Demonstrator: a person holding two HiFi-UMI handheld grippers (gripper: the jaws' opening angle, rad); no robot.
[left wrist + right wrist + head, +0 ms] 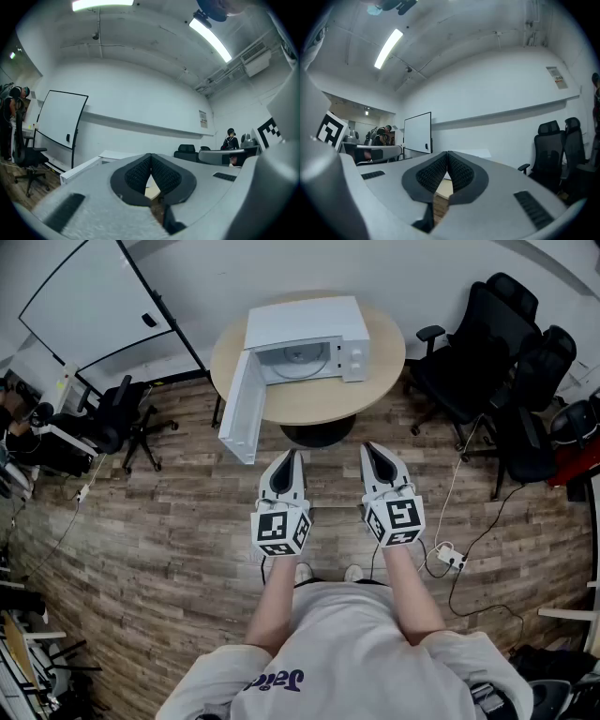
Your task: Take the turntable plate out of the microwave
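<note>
white microwave [306, 337], turntable plate [302, 359] inside, far from left hand-held gripper [289, 457] and right hand-held gripper [368, 449] (both closed)

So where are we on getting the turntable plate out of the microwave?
Done: the microwave door stands open. In hand: nothing; the left tool and right tool are both shut and empty, held short of the round table. Left: the turntable plate still sits inside the microwave, so reaching in, gripping it and bringing it out all remain.
</note>
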